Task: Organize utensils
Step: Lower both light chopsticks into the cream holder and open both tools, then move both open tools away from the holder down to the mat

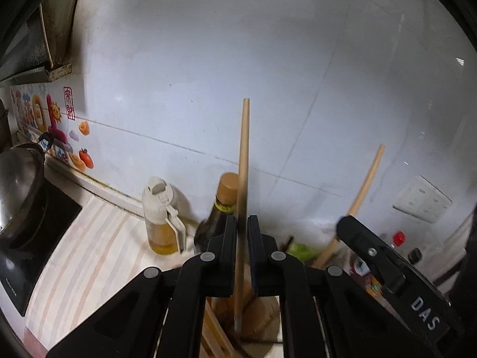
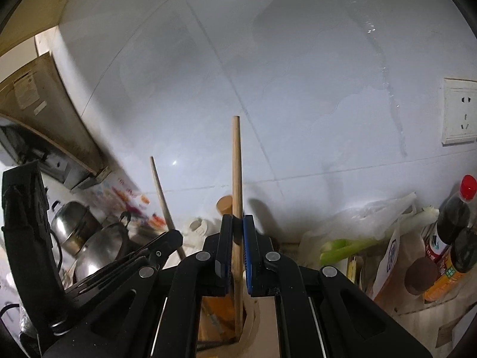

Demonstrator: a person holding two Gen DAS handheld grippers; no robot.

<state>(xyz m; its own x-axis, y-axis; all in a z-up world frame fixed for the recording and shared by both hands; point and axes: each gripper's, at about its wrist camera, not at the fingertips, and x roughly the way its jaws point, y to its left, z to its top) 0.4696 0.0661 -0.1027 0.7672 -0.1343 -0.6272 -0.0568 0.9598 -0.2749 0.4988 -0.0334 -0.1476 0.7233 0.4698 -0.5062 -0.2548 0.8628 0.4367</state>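
In the left wrist view my left gripper (image 1: 243,220) is shut on a wooden chopstick (image 1: 244,149) that stands nearly upright. Its dark lower end hangs over a wooden utensil holder (image 1: 262,319) just below the jaws. To the right, my right gripper (image 1: 345,222) holds a second chopstick (image 1: 368,179) that leans right. In the right wrist view my right gripper (image 2: 237,219) is shut on that chopstick (image 2: 236,164), and its lower end reaches down into the holder (image 2: 217,313). My left gripper (image 2: 173,235) shows at the left with its chopstick (image 2: 161,191).
An oil dispenser (image 1: 159,217) and a dark sauce bottle (image 1: 222,208) stand against the tiled wall behind the holder. A wok (image 1: 21,194) sits on the black stove (image 1: 50,232) at the left. Green onions (image 2: 348,247), a plastic bag and red-capped bottles (image 2: 456,208) crowd the right.
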